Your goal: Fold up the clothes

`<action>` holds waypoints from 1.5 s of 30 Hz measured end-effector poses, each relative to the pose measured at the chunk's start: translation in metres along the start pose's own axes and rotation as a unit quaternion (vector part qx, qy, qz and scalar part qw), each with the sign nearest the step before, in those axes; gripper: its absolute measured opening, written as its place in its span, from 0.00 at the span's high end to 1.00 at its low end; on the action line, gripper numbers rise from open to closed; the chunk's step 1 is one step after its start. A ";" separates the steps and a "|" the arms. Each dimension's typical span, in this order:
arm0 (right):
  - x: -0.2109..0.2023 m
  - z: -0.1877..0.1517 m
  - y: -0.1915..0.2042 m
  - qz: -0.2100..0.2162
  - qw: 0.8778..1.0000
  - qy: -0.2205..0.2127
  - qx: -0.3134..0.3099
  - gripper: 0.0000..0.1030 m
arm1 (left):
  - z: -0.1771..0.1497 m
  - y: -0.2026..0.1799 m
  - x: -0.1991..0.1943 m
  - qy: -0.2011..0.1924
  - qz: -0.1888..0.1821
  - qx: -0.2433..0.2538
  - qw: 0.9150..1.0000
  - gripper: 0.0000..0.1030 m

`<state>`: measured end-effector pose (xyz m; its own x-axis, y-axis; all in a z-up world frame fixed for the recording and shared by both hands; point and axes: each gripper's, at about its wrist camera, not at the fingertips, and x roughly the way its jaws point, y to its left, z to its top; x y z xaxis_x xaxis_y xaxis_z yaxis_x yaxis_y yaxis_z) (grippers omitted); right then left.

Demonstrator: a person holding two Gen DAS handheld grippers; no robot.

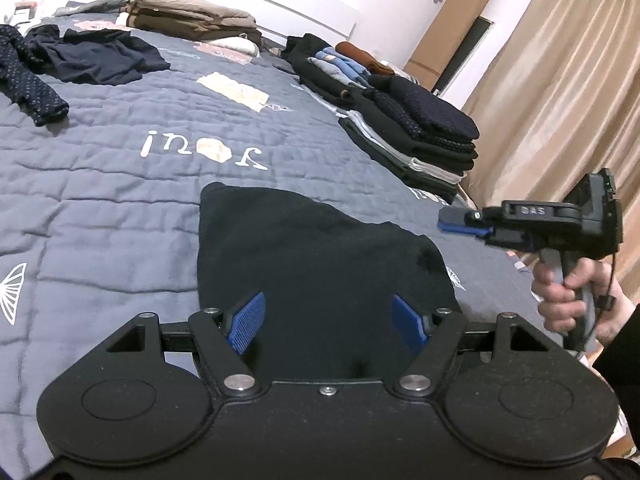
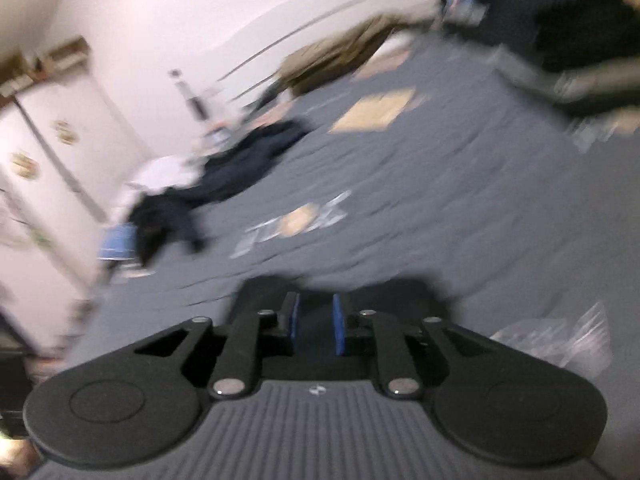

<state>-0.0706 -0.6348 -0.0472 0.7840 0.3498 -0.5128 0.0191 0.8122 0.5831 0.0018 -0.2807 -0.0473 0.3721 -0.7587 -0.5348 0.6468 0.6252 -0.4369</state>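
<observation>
Black fabric, a dark garment [image 1: 320, 256], lies on the grey quilted bed [image 1: 100, 208] just ahead of the left tongs [image 1: 328, 320], its far edge fairly straight and its right side sloping down in a loose diagonal. It looks part-flattened, perhaps folded once, though the cloth is too dark to show layers or seams. The left tongs are released, blue pads spread wide above the near edge, gripping nothing. The right tongs [image 1: 456, 222], held off to the right above the bed edge by a hand [image 1: 576, 300], carry nothing; in their own blurred view [image 2: 316, 328] the pads stand narrowly apart with a gap between them, so I judge them loosely released rather than clenched.

This layout would suit either a garment laid out for another fold or one just let go after a fold. If a fold is due, both tongs should pinch only the top layer at matching corners, lift low, and carry the edge across evenly so the slanted right side squares up; a smoothing pass would help.

Further out, folded stacks [image 1: 424, 132] line the right side of the bed, a tan pile [image 1: 192, 16] sits near the headboard, and unfolded navy clothes [image 1: 80, 56] lie at the far left.
</observation>
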 end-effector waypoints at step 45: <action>-0.020 -0.075 -0.020 0.057 0.984 0.062 0.160 0.64 | -0.003 -0.003 -0.003 0.012 -0.006 0.013 1.000 0.32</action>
<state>-0.1330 -0.6229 -0.0964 0.7113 0.5003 -0.4938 0.1448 0.5831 0.7994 -0.0036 -0.2797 -0.0467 0.3491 -0.7613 -0.5464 0.6683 0.6110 -0.4243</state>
